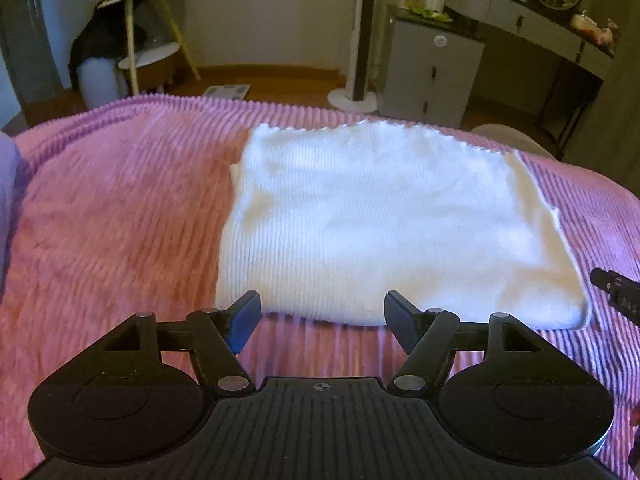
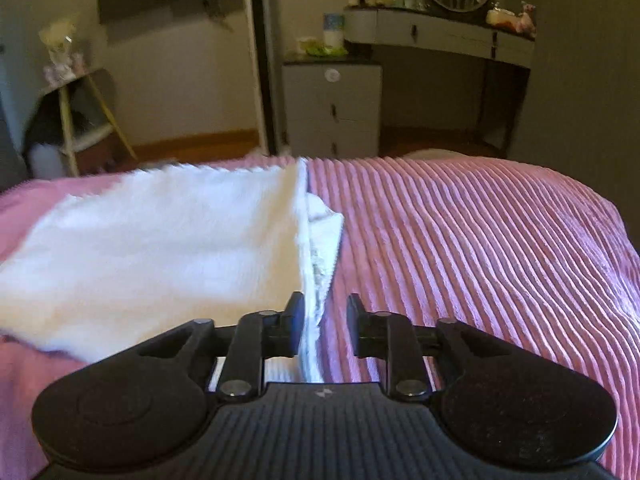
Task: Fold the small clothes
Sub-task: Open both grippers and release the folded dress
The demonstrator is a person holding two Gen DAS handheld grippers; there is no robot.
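A white ribbed knit garment [image 1: 380, 220] lies folded flat on a pink ribbed bedspread [image 1: 120, 220]. My left gripper [image 1: 322, 320] is open and empty at the garment's near edge, its fingers apart on either side of the fold. In the right wrist view the same garment [image 2: 160, 248] lies to the left on the bedspread [image 2: 480, 260]. My right gripper [image 2: 324, 320] is open at the garment's right edge, with the layered edge lying between its fingers. A tip of the right gripper shows at the right edge of the left wrist view [image 1: 616, 296].
Beyond the bed stand a grey drawer cabinet [image 2: 332, 108], a dressing table with a round mirror [image 2: 440, 28], a tall white fan pole [image 1: 360, 40] and a small shelf stand [image 1: 148, 40]. The bed's far edge drops to a wooden floor.
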